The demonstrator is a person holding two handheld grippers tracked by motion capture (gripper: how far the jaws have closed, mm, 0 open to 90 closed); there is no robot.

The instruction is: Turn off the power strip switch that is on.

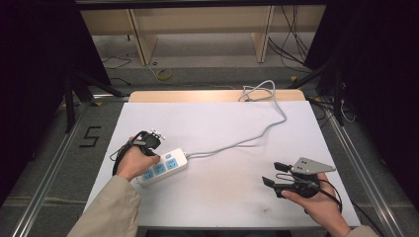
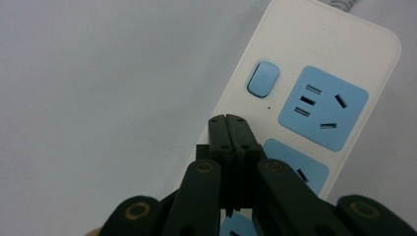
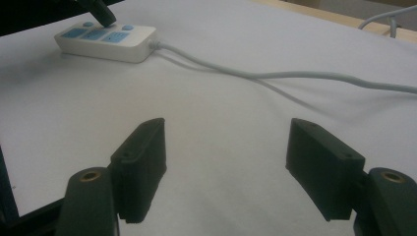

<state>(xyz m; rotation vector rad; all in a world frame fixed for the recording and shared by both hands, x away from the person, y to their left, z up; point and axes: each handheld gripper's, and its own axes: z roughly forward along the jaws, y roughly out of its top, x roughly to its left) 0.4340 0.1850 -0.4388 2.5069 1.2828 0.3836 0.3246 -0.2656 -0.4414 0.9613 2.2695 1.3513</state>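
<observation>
The power strip looks like smooth, slightly glossy white plastic with matt blue socket faces, lying on a matt white surface edged with pale wood behind it, near matt black plastic tongs.

White table sheet, wooden shelving behind, floor cables, yellow cord

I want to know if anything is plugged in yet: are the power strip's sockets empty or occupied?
Empty, as far as visible. The power strip shows bare blue sockets; the shut left hand-held gripper hides part of it.
</observation>
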